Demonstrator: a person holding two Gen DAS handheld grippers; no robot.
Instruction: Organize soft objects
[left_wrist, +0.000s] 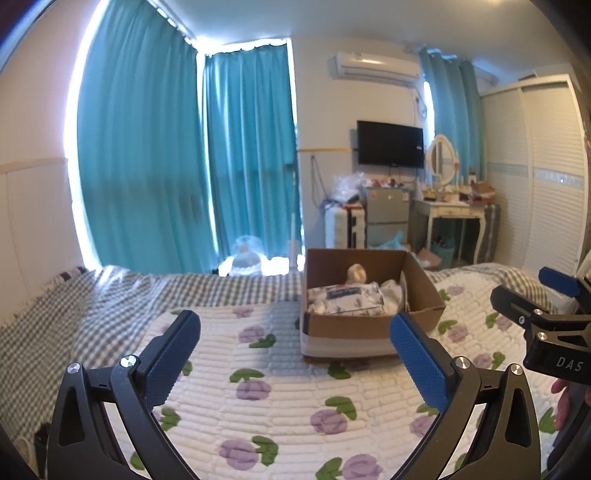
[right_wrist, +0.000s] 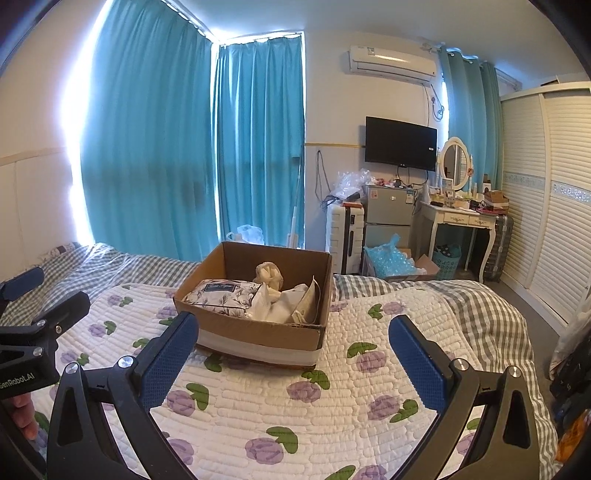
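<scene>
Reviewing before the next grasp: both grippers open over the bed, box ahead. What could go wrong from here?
1. The box sits on a soft quilt; a push may tip or slide it.
2. The pouch lies tight against the near wall, so fingers may catch cardboard.
3. The left gripper and right gripper are close side by side; reaching in together risks a collision.

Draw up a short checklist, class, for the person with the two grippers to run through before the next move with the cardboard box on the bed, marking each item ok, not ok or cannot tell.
1. Left gripper open, empty: ok.
2. Right gripper open, empty: ok.
3. Cardboard box open-topped, upright on the floral quilt: ok.
4. Floral pouch lies inside the box: ok.
5. Room left in the box: cannot tell.
6. Loose soft objects left on the quilt: none in view, ok.
</scene>
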